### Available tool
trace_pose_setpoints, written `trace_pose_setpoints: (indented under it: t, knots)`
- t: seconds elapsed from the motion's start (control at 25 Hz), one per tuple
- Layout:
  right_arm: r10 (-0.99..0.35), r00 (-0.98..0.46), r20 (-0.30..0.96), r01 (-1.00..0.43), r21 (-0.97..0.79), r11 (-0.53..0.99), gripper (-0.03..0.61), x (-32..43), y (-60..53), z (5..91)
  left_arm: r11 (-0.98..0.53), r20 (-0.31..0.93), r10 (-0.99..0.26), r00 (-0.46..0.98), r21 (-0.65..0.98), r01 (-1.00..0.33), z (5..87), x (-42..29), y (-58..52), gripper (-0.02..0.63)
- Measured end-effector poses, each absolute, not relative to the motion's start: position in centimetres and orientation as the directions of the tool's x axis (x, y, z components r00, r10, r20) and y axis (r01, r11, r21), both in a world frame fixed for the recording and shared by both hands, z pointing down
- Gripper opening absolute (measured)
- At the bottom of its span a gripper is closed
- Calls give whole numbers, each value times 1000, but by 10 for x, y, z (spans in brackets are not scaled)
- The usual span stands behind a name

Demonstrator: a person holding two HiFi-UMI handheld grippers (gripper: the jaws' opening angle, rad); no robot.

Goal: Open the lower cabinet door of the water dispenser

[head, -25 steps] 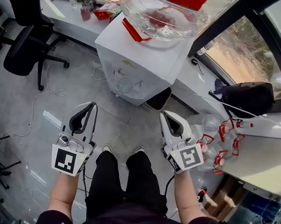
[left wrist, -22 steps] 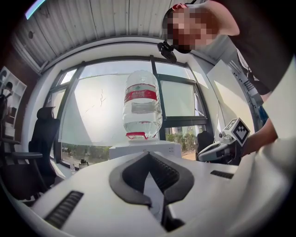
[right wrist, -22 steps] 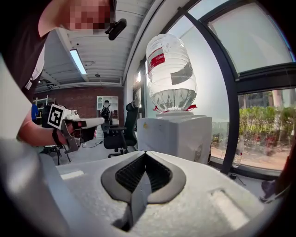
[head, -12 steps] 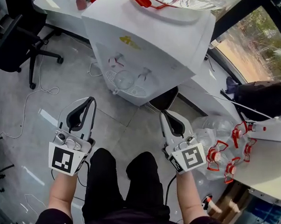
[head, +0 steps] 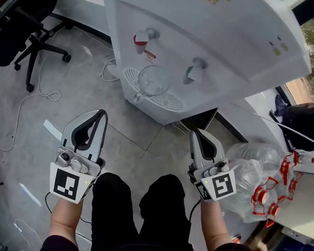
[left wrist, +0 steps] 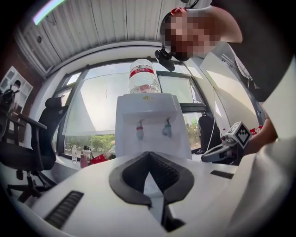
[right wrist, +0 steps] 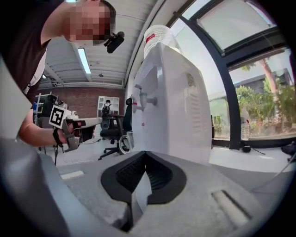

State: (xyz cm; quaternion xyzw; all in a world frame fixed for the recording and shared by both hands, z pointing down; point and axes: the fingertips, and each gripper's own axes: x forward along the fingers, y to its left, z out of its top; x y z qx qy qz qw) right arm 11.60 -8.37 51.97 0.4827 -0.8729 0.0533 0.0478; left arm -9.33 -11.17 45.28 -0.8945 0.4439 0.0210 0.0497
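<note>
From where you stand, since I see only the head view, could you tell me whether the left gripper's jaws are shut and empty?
Observer: Yes, the left gripper shows, in its own view, jaws together with nothing between them.
Operator: And the right gripper, please?
Observer: The right gripper is likewise shut and empty.
Operator: Is there a bottle on the water dispenser?
Observer: Yes, a water bottle with a red label stands upright on top of the water dispenser.
</note>
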Motion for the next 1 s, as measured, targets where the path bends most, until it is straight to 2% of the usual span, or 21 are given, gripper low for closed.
trace_pose_setpoints:
  t: [0.2, 0.48, 0.84, 1.0]
  knots:
    - [-852, -523, 37, -852, -54, 521, 5, 115, -90, 544, -626, -78, -776, 626, -36, -779, 508, -88, -115, 8]
    - [-847, -522, 99, -852, -19, 523, 5, 116, -102, 605, -647, -92, -756, 648, -38, -761, 552, -88, -127, 8]
    - [-853, -486, 191, -868, 10, 497, 20, 128, -113, 633, -640, -93, -760, 643, -60, -766, 547, -94, -129, 8]
    - [-857, -475, 200, -874, 4, 486, 47, 130, -117, 649, -634, -86, -765, 638, -74, -770, 553, -95, -130, 8]
